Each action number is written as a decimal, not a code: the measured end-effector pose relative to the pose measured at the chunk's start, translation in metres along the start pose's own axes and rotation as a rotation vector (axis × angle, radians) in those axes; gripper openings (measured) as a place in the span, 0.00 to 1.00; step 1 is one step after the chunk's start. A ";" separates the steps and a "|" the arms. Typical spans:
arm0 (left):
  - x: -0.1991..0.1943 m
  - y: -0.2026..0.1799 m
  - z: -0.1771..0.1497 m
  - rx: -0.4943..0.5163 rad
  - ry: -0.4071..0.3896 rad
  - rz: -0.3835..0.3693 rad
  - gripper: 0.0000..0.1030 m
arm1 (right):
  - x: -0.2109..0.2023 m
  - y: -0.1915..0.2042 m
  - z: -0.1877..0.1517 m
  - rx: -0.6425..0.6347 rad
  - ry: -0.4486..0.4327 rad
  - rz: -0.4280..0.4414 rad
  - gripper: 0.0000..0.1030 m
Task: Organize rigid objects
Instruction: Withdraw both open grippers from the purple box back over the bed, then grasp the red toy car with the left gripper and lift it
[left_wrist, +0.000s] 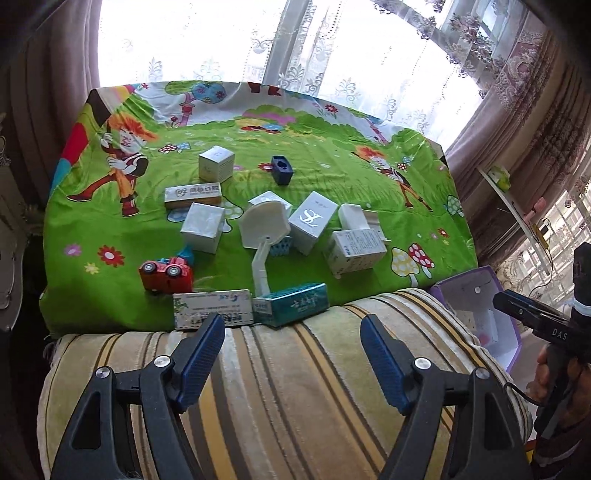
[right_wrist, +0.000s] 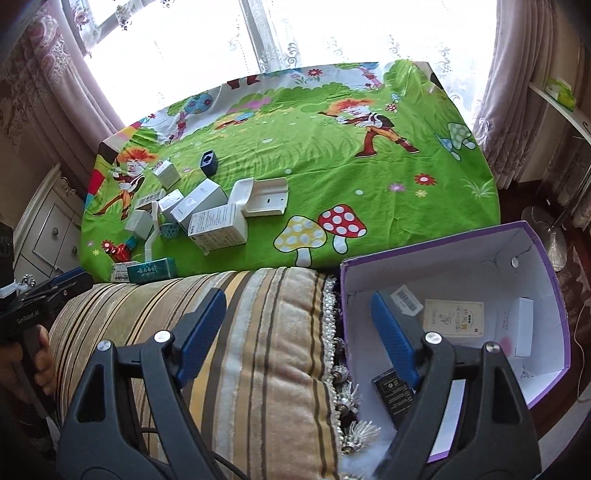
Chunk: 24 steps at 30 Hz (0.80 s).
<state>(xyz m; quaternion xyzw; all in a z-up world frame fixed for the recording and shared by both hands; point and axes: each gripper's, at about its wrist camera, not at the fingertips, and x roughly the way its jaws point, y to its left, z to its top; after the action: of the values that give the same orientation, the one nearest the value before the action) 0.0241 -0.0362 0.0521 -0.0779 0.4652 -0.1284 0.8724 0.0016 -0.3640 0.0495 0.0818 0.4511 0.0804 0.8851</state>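
Several small boxes, such as the white "SL" box (left_wrist: 312, 221), lie on a green cartoon sheet (left_wrist: 332, 173) with a red toy car (left_wrist: 166, 275), a teal box (left_wrist: 291, 304), a white paddle-shaped piece (left_wrist: 263, 229) and a dark blue holder (left_wrist: 282, 170). My left gripper (left_wrist: 293, 339) is open and empty above a striped cushion (left_wrist: 288, 376), short of the teal box. My right gripper (right_wrist: 299, 317) is open and empty, straddling the cushion (right_wrist: 240, 332) and the purple box (right_wrist: 546, 266), which holds several small packages, among them a cream card box (right_wrist: 453, 316).
Curtains and a bright window stand behind the sheet. A white cabinet (right_wrist: 48, 229) is at the left and a shelf (right_wrist: 561, 96) at the right. The cluster (right_wrist: 195, 214) sits at the sheet's left; the sheet's right half (right_wrist: 406, 177) carries only printed pictures.
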 end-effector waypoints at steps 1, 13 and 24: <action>0.000 0.005 0.002 -0.001 0.002 0.011 0.73 | 0.002 0.004 0.001 -0.007 0.006 0.008 0.81; 0.046 0.049 0.044 0.092 0.141 0.125 0.60 | 0.028 0.051 0.003 -0.115 0.083 0.080 0.81; 0.110 0.067 0.080 0.203 0.359 0.147 0.52 | 0.039 0.058 0.003 -0.117 0.113 0.096 0.81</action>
<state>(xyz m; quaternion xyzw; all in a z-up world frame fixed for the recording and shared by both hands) 0.1595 -0.0034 -0.0076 0.0685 0.6022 -0.1225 0.7859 0.0224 -0.2991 0.0336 0.0468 0.4906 0.1536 0.8565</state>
